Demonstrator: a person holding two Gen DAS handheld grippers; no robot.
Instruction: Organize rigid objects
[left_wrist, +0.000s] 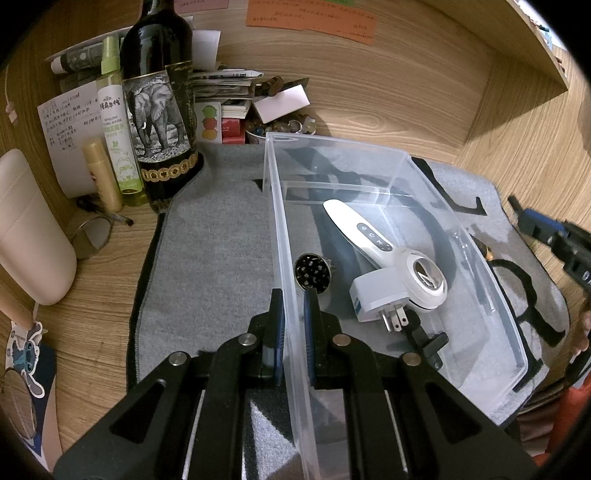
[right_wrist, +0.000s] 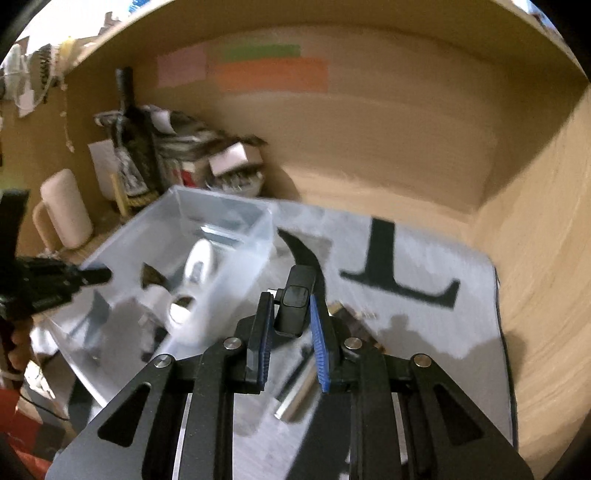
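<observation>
A clear plastic bin (left_wrist: 369, 155) sits on a grey mat (left_wrist: 214, 243). Inside lie a white handheld device (left_wrist: 373, 236), a white plug adapter (left_wrist: 380, 295), a round black grinder (left_wrist: 312, 273) and a small black part (left_wrist: 432, 343). My left gripper (left_wrist: 293, 306) is shut on the bin's left wall. My right gripper (right_wrist: 291, 314) is shut on a small black rectangular object (right_wrist: 295, 299), held above the mat just right of the bin (right_wrist: 221, 206). A silver tube (right_wrist: 295, 398) and a brownish item (right_wrist: 347, 317) lie on the mat below it. The view is blurred.
A wine bottle (left_wrist: 159, 96), spray bottle (left_wrist: 116, 122), beige tube (left_wrist: 103, 173), cream mug (left_wrist: 29, 225), small mirror (left_wrist: 92, 236) and stacked papers and boxes (left_wrist: 229, 107) crowd the back left. Wooden walls (right_wrist: 535, 258) close in the back and right.
</observation>
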